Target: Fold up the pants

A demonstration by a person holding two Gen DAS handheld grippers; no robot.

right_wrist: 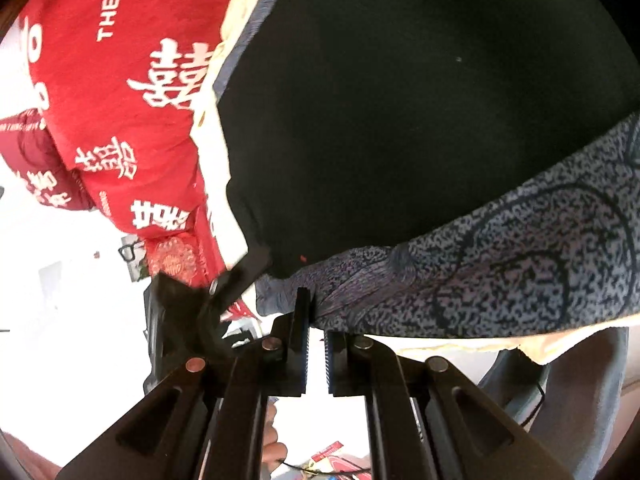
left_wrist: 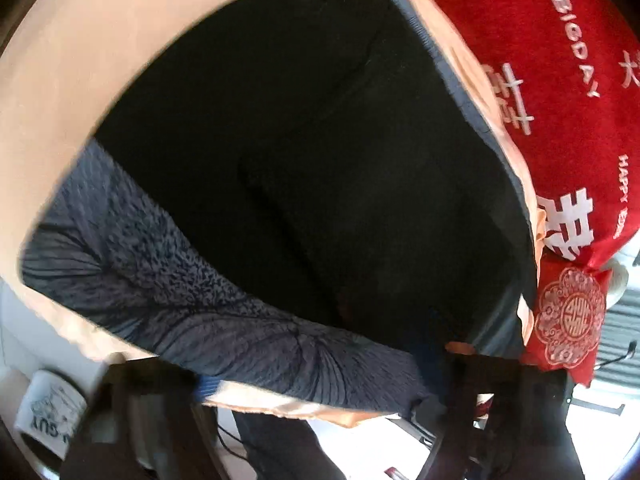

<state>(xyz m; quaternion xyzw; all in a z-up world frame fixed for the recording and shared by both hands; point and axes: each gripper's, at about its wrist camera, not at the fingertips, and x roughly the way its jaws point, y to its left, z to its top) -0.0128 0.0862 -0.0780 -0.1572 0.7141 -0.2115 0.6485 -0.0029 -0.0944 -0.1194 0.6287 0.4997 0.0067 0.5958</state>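
Observation:
The black pants (left_wrist: 304,152) lie spread over a peach sheet with a grey patterned border (left_wrist: 168,288); they also fill the right wrist view (right_wrist: 420,112). My left gripper (left_wrist: 320,412) is wide open at the near edge of the bed, its dark fingers (left_wrist: 132,420) blurred and holding nothing. In the right wrist view the left gripper's finger (right_wrist: 240,276) touches the pants' near corner. My right gripper (right_wrist: 317,344) is nearly shut with a narrow gap between its toothed pads (right_wrist: 300,344), empty, just short of the patterned border (right_wrist: 500,264).
A red quilt with white characters (left_wrist: 560,80) lies along the pants' side, also in the right wrist view (right_wrist: 116,100). A red embroidered pouch (left_wrist: 568,316) sits by its corner. A white mug (left_wrist: 48,412) stands below the bed edge.

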